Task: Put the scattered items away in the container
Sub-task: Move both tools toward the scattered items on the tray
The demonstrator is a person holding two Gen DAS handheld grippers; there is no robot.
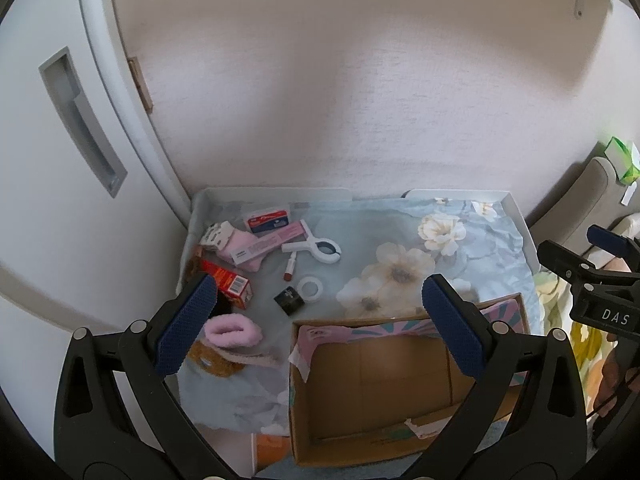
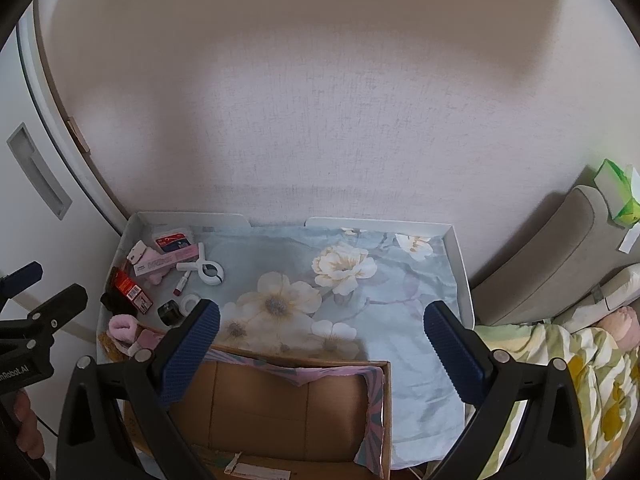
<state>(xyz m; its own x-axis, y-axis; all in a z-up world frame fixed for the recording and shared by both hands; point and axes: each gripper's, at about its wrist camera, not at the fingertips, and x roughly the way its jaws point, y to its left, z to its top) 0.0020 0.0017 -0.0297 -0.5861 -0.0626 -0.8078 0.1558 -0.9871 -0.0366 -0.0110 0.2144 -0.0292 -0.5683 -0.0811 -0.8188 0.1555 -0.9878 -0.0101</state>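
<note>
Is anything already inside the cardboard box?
No, the cardboard box shows only its bare brown floor, while items like the white clip lie on the floral cloth.

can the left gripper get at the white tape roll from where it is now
Probably yes: the left gripper is open and empty, and the white tape roll lies flat just ahead, uncovered, beside the small black jar.

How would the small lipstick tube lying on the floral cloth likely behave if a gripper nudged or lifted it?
The lipstick tube lies on its side and looks cylindrical, so a nudge would probably roll it. It looks small and smooth, likely light but slippery in the jaws. The wrinkled floral cloth may slow any rolling.
</note>
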